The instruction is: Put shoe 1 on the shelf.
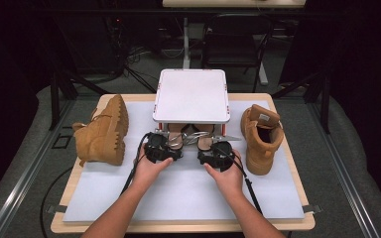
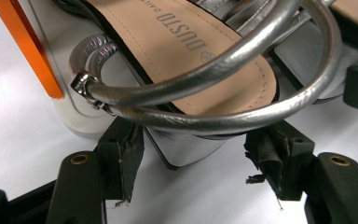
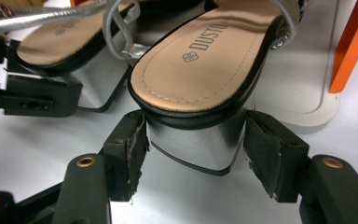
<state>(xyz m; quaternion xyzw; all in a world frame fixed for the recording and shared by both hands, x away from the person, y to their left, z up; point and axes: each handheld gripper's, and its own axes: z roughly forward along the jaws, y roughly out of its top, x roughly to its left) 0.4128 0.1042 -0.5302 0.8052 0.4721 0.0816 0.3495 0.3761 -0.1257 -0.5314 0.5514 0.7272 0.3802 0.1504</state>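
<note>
Your white-covered wooden bench (image 1: 178, 198) carries a white shelf stand with orange legs (image 1: 191, 96), tan boots either side. Under it sit two silver block-heeled sandals. Your left hand-held gripper (image 2: 193, 161) stands wide around the left silver sandal's heel (image 2: 186, 149), pads just beside it. Your right hand-held gripper (image 3: 193, 158) brackets the right silver sandal's heel (image 3: 193, 137), jaws apart, barely clear

A lab-like workroom: dark curtains, a metal-frame rig (image 1: 54, 99), floor cables (image 1: 139, 54) and a folding chair (image 1: 235, 42) behind the table (image 1: 178, 225).
</note>
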